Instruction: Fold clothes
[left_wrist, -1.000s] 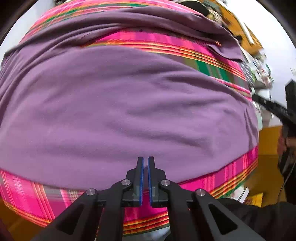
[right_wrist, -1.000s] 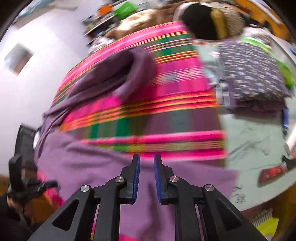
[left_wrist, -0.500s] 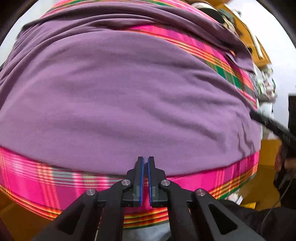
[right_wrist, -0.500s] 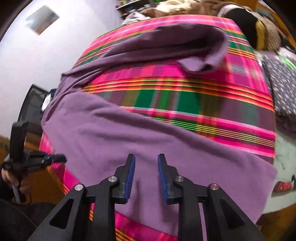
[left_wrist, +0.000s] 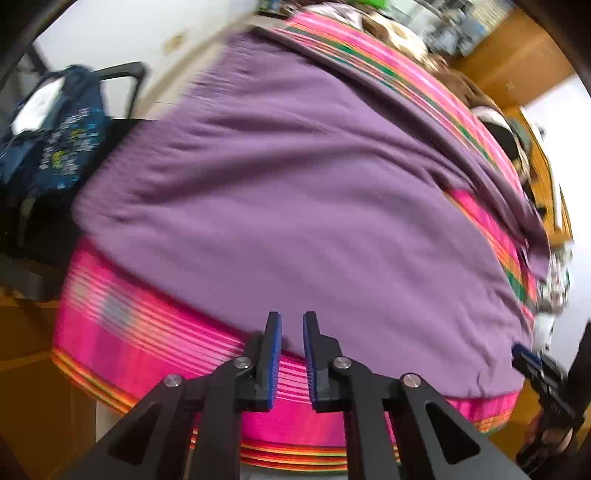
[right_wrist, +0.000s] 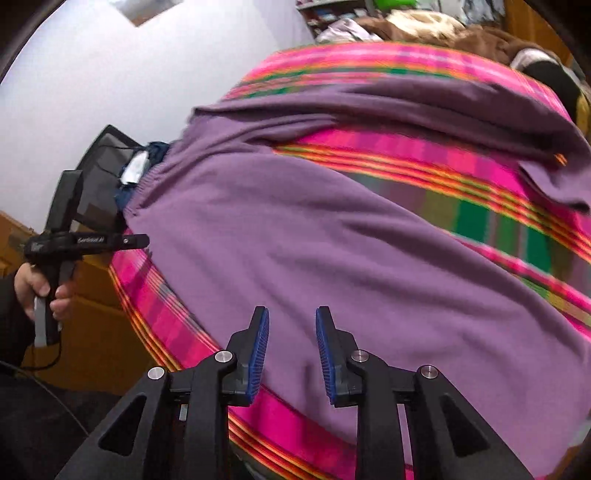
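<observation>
On striped pink bedcover (left_wrist: 122, 332), purple garment (left_wrist: 314, 206) lies spread, blue bag (left_wrist: 51, 136) beside.

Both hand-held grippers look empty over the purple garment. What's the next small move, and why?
Probably lower the left hand-held gripper onto the near hem of the purple garment and pinch it. Its jaws are apart, holding nothing, poised at that edge where it meets the pink plaid blanket. The right hand-held gripper is open too, above the same hem.
</observation>
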